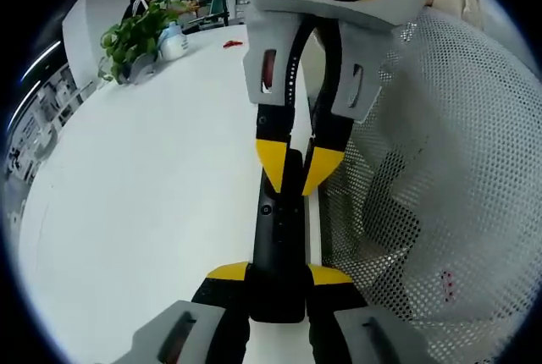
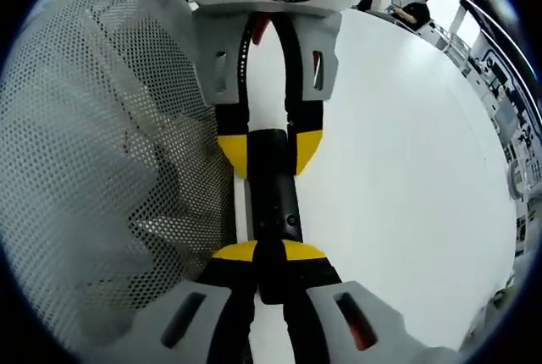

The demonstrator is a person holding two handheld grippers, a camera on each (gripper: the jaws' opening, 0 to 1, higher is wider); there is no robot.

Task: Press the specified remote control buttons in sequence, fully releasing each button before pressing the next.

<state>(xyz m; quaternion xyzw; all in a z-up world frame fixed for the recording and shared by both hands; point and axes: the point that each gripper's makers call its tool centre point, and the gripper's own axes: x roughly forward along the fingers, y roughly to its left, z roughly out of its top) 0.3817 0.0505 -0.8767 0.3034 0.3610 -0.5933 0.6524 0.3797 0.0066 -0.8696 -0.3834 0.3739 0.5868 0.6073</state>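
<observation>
Spanning both grippers, black remote control (image 1: 279, 245), left gripper (image 1: 279, 278) and right gripper (image 2: 269, 252) each clamping an end

A slim black remote control (image 1: 279, 237) (image 2: 273, 203) lies lengthwise over the white table, running from 6 toward 12 o'clock, ends pinched.

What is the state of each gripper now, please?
Left gripper: shut on the black remote control.
Right gripper: shut on the same remote control, opposite end.
</observation>
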